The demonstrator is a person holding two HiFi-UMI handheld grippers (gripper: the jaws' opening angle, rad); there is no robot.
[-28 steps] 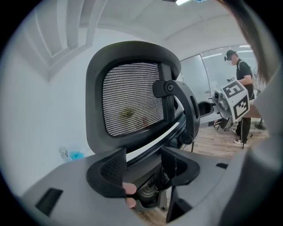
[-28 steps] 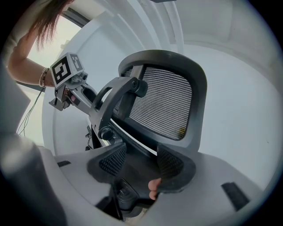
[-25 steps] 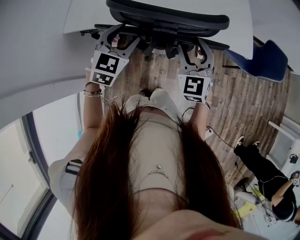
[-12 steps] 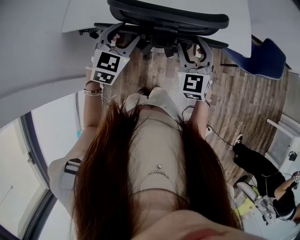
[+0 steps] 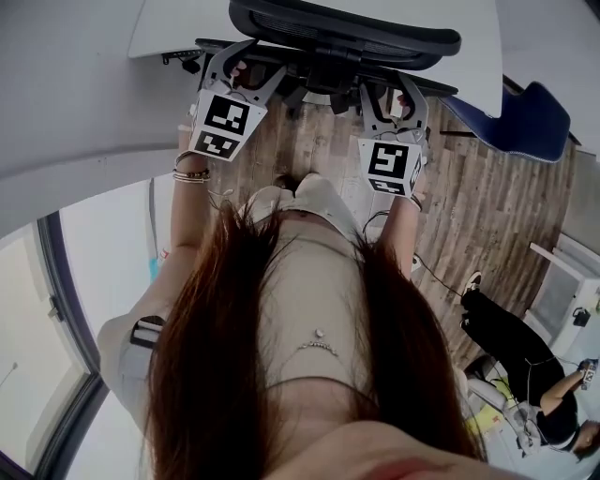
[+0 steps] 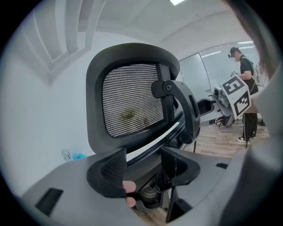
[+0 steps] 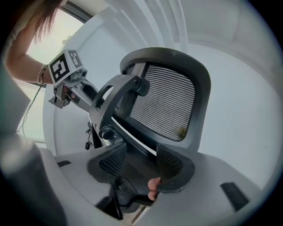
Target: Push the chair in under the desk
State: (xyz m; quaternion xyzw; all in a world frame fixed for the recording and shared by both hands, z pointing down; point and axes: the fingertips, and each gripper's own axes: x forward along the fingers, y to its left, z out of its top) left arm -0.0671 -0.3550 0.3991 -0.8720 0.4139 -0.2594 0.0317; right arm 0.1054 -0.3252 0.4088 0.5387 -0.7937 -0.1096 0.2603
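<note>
Straddling the lower frame of the black mesh-backed office chair (image 5: 347, 33), the left gripper (image 5: 242, 58) keeps its jaws spread. The chair's back sits at the white desk's (image 5: 169, 28) edge. The right gripper (image 5: 392, 86) is spread likewise, with open plank floor (image 5: 487, 206) beyond.

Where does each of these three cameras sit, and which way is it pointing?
Head view: on the person's head, facing steeply down at the chair; hair, arms, left gripper and right gripper show.
Left gripper view: rides that gripper, facing the chair's mesh back past parted jaws; a fingertip shows.
Right gripper view: the same, from the other side.
Shared: all three see the chair.
</note>
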